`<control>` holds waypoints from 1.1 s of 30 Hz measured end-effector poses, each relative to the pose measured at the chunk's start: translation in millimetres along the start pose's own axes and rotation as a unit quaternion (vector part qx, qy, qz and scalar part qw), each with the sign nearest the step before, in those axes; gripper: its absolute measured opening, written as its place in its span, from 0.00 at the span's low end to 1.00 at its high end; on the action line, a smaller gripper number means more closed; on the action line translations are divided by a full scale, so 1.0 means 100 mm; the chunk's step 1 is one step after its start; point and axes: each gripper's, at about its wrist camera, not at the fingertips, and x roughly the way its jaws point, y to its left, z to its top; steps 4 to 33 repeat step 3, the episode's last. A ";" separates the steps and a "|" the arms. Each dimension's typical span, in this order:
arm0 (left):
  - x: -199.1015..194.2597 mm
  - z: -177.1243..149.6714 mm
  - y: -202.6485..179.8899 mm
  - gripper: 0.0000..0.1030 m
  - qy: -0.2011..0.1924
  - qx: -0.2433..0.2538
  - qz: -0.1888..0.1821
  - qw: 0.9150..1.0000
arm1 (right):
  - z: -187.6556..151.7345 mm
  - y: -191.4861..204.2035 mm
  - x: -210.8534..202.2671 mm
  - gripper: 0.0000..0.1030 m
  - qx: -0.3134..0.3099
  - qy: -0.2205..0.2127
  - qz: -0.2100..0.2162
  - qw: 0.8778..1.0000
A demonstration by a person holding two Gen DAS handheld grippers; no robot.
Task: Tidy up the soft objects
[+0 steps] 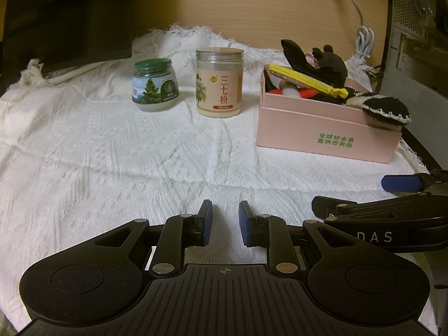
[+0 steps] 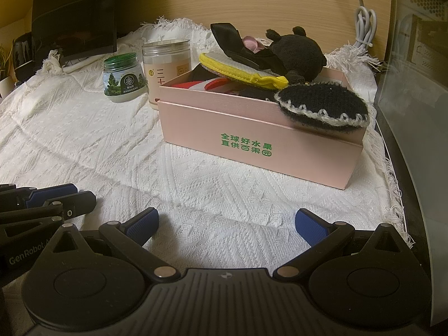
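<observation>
A pink box (image 1: 322,128) (image 2: 252,128) stands on the white cloth at the right, filled with soft things: a black plush toy (image 2: 296,53) (image 1: 330,64), a yellow-edged pouch (image 2: 240,70) (image 1: 308,82), and a black crocheted pad (image 2: 322,106) (image 1: 386,112) hanging over the box's near right rim. My left gripper (image 1: 225,224) is near the cloth's front, narrowly open and empty. My right gripper (image 2: 226,224) is wide open and empty, in front of the box; it also shows in the left wrist view (image 1: 361,196).
A green-lidded jar (image 1: 155,85) (image 2: 124,77) and a tall jar with a pink label (image 1: 219,82) (image 2: 165,70) stand left of the box. A black monitor (image 1: 67,19) stands at the back left. A white cable (image 1: 362,39) hangs at the back right.
</observation>
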 end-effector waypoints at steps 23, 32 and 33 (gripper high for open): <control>-0.01 0.00 -0.01 0.23 0.000 0.005 0.003 1.000 | 0.00 0.00 0.00 1.00 0.000 0.000 0.000 1.000; -0.01 0.00 -0.01 0.23 0.000 0.005 0.003 1.000 | 0.00 0.00 0.00 1.00 0.000 0.000 0.000 1.000; -0.01 0.00 -0.01 0.23 0.000 0.005 0.003 1.000 | 0.00 0.00 0.00 1.00 0.000 0.000 0.000 1.000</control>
